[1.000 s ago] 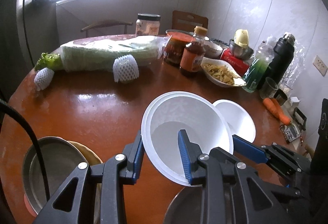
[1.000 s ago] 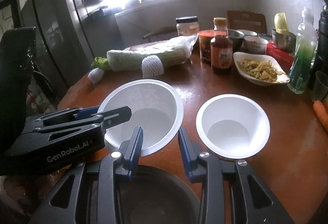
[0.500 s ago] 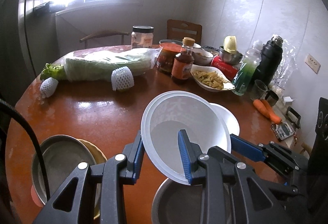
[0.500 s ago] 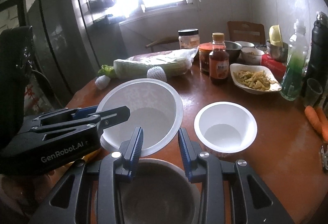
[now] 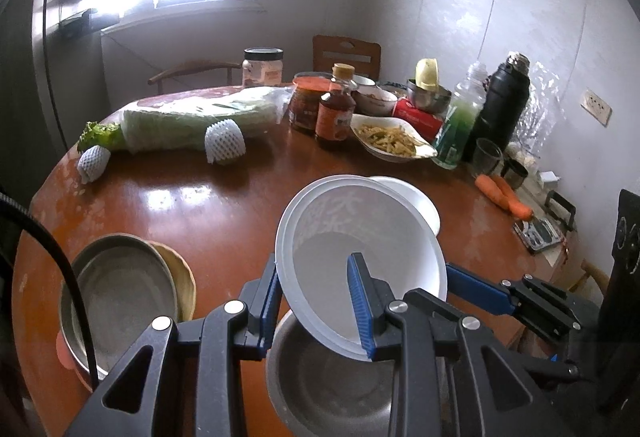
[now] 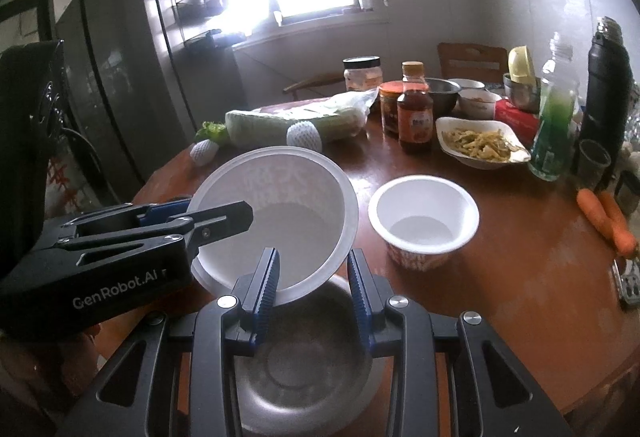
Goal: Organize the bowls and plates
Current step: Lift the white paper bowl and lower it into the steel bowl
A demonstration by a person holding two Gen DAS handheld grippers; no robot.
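While the big white bowl (image 5: 360, 257) hangs tilted above the steel bowl (image 6: 304, 365) at the near counter (image 5: 192, 205) edge, the sorting looks only partly done. The left tongs (image 5: 316, 301) pinch its rim, one finger inside and one outside; the right tongs (image 6: 314, 285) stand spread over the steel bowl with the white rim between their fingers, not visibly clamped. Nesting into the steel bowl seems the step in hand. The small white bowl (image 6: 424, 213) stands alone to the right, empty, yet to be gathered. At left a steel pan (image 5: 116, 297) sits on a tan plate (image 5: 180, 277), already stacked. All look empty; a far dish (image 6: 480, 145) holds food.
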